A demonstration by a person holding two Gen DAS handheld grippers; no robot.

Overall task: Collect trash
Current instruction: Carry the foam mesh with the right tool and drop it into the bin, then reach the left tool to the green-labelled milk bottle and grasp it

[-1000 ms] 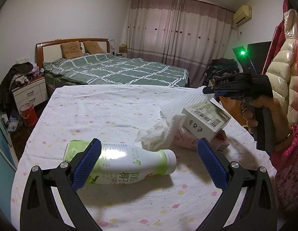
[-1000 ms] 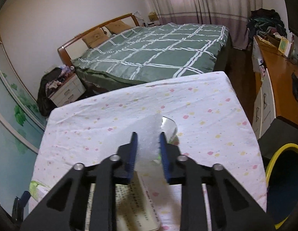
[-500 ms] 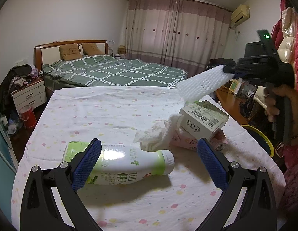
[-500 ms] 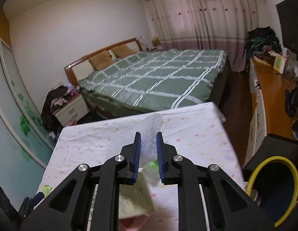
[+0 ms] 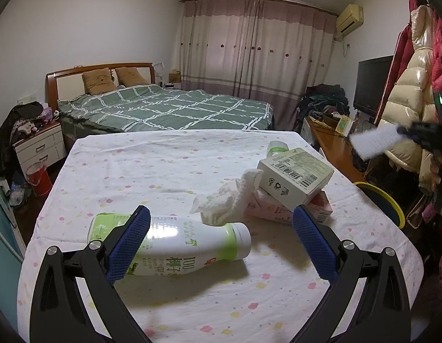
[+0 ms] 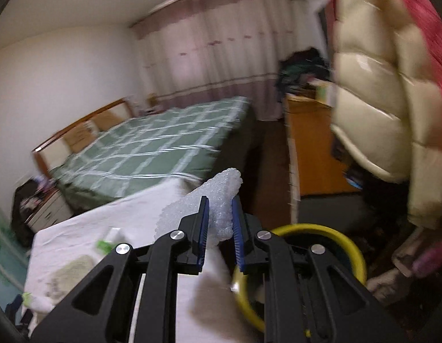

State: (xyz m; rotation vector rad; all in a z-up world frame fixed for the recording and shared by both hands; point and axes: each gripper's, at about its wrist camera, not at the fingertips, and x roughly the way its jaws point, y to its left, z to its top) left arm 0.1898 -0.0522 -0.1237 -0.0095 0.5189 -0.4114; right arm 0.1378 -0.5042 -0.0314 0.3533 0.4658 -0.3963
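My left gripper (image 5: 221,237) is open and empty, low over the table, around a white and green bottle (image 5: 175,240) lying on its side. Beyond it lie a crumpled white tissue (image 5: 226,203), a white carton (image 5: 295,174) on a pink box (image 5: 318,211), and a small green-capped bottle (image 5: 276,146). My right gripper (image 6: 219,223) is shut on a white foam wrap (image 6: 215,200), held in the air past the table's right edge, over a yellow-rimmed bin (image 6: 315,257). The wrap (image 5: 375,143) and bin (image 5: 381,203) also show in the left wrist view.
The table (image 5: 163,171) has a dotted white cloth. A green checked bed (image 5: 169,108) stands behind it. A wooden desk (image 5: 329,140) and hanging puffy coats (image 5: 412,91) crowd the right side by the bin. A nightstand (image 5: 38,148) stands at left.
My right gripper has lifted the foam wrap off the table and swung it right, out over the yellow-rimmed bin. My left gripper has stayed put around the bottle.
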